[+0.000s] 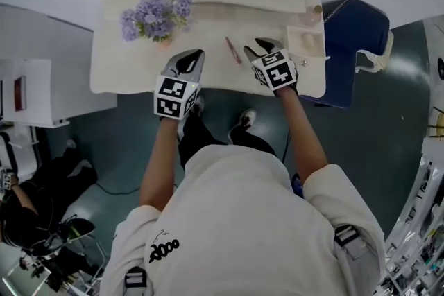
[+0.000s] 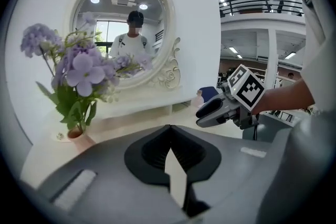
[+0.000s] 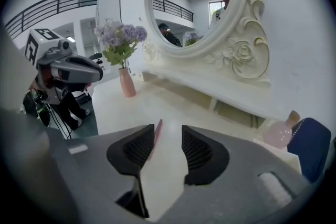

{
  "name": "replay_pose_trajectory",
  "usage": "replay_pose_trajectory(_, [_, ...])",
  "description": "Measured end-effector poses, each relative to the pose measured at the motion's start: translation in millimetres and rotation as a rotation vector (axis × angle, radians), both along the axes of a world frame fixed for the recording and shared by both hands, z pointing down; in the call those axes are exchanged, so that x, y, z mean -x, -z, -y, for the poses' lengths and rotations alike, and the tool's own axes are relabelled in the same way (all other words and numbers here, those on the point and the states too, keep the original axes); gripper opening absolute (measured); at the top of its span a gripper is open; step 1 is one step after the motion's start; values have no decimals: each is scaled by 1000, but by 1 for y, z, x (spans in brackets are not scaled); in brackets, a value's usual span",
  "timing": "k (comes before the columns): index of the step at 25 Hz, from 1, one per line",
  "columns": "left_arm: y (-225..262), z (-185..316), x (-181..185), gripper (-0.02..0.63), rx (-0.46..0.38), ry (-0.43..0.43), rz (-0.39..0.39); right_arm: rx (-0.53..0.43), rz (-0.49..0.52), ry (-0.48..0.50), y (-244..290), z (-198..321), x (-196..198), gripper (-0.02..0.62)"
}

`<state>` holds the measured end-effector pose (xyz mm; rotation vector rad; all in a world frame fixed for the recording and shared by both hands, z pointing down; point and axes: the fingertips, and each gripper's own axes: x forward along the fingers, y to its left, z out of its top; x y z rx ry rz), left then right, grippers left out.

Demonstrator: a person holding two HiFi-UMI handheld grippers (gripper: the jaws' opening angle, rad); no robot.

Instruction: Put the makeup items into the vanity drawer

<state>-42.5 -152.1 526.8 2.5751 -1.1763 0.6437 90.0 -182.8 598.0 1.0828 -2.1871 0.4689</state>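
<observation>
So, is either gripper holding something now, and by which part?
Nothing is held. The left gripper is shut and empty; the right gripper is open, and the pink stick seen past its jaws lies untouched.

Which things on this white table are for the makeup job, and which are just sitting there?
For the job: slim pink makeup stick; round pink bottle, probably.
Just sitting: purple flowers in a pink vase; oval white-framed mirror.
</observation>
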Motion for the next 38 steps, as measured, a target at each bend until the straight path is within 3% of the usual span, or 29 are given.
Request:
replay_pose_trajectory(8, [-17, -7, 44, 18, 44, 48, 9, 128, -47, 3, -63, -1, 40, 160])
replay_pose_trajectory(17, [-30, -6, 62, 18, 69, 45, 10, 147, -75, -57, -86, 10, 46, 137])
replay_pose_trajectory(28, [-29, 1, 43, 18, 70, -9, 7, 137, -43, -80, -85, 7, 52, 50])
replay_pose_trajectory(38, [-17, 9, 4, 18, 41, -88, 6, 143, -28, -113, -63, 2, 25, 48])
